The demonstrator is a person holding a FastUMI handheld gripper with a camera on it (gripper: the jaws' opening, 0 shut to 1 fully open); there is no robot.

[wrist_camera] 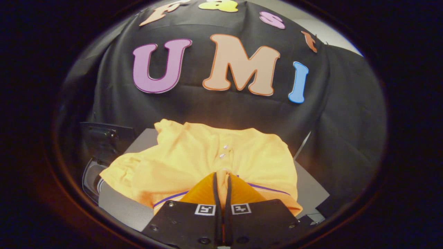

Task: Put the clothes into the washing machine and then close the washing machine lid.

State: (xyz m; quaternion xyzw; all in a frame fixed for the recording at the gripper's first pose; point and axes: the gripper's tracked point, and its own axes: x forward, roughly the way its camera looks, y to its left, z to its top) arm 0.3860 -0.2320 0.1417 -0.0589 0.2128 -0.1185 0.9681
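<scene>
No readable text; only two square coded markers sit on the tongs.

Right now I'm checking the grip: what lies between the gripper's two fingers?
In the gripper view, a fold of the yellow-orange buttoned shirt is pinched between the nearly closed fingers of the gripper; nothing else lies there.

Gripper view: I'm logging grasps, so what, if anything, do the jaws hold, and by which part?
The gripper is shut on the yellow shirt, pinching a fold at its near edge, just below the buttons.
</scene>
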